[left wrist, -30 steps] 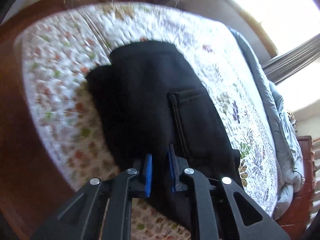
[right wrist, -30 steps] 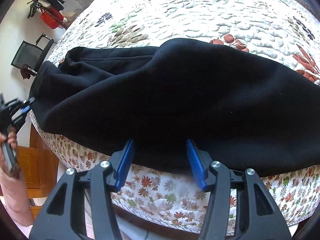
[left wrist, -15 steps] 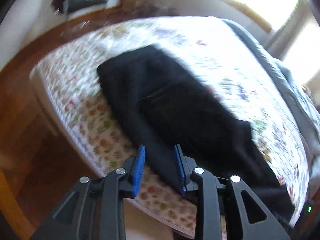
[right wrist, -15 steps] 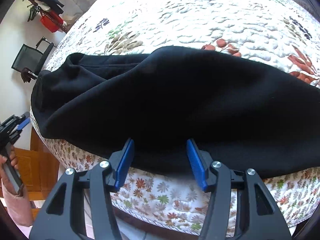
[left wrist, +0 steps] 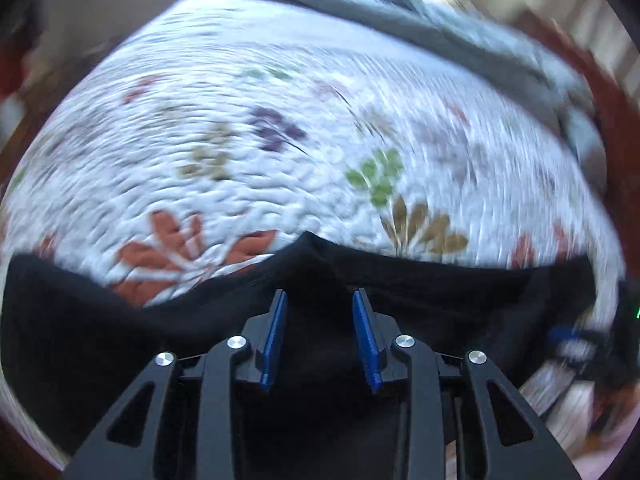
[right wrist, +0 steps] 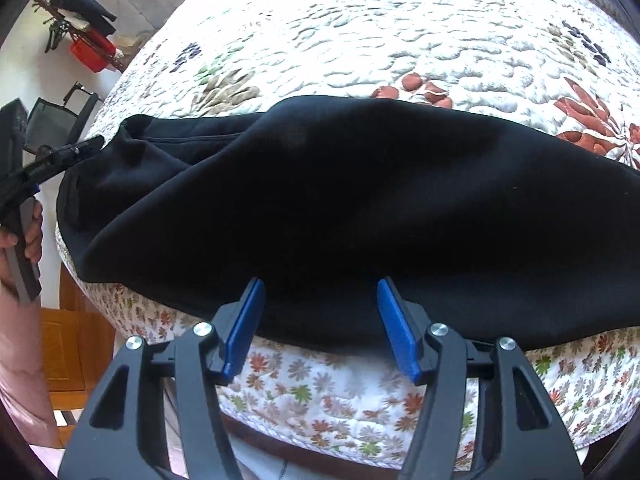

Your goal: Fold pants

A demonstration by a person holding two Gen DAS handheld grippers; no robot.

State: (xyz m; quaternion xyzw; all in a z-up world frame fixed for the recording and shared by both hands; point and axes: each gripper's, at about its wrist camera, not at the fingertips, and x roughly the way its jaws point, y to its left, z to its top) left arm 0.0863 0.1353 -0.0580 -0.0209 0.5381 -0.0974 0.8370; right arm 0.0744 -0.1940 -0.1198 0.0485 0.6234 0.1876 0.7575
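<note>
On the floral quilt [right wrist: 400, 32], near its front edge, black pants [right wrist: 320, 200] spread in a long band, bunched and creased toward the left end. At far left of the right wrist view, left gripper [right wrist: 86, 146] with its tip at that bunched end, gripped from below by a hand [right wrist: 30, 232]; spacing of its fingers unclear from this angle. Behind it, a black chair [right wrist: 56, 120] and a rack with a red basket [right wrist: 90, 50] against the wall. At bottom centre, right gripper [right wrist: 320, 304] spread wide, blue pads [right wrist: 244, 324] either side of the pants' near hem, clamping nothing, quilt border showing between and below.

Over in the left wrist view, heavily motion-blurred: pants [left wrist: 120, 332] across the lower frame, with a raised peak of cloth just beyond the fingers. Left gripper [left wrist: 319, 316] parted, blue pads [left wrist: 276, 336] over black fabric, a clear gap between them. Beyond, quilt [left wrist: 280, 140] with leaf prints, grey blanket [left wrist: 440, 32] along the far edge
</note>
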